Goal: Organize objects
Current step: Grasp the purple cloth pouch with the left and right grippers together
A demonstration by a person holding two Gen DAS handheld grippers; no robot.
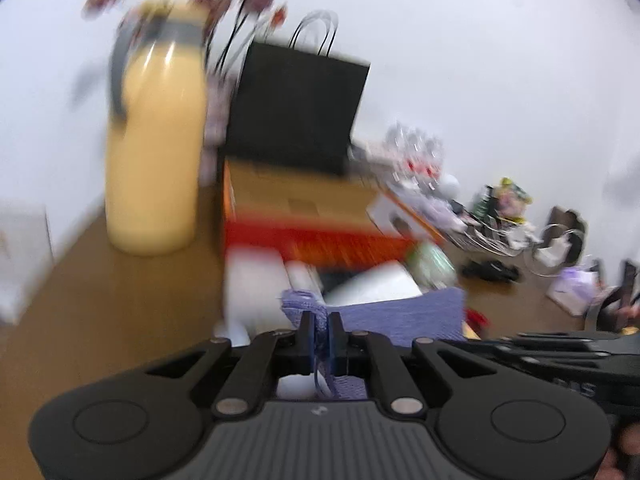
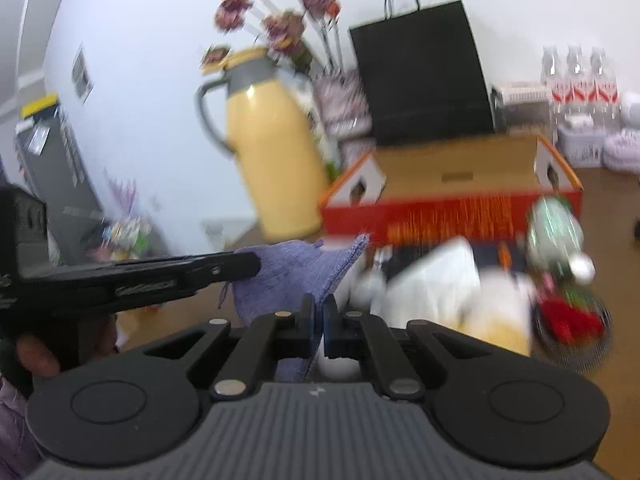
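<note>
Mid-fold, likely: 2 grippers, left gripper (image 1: 320, 334) and right gripper (image 2: 318, 316), each pinching purple cloth (image 2: 292, 268) edge; next, matching corners.

A brown wooden table (image 1: 120, 300) carries a yellow jug (image 1: 156, 152) at ten o'clock, a red box (image 1: 304, 216) at twelve, and a wire basket (image 1: 488, 236) (contents blurred) toward three o'clock, with small clutter nearby.
</note>
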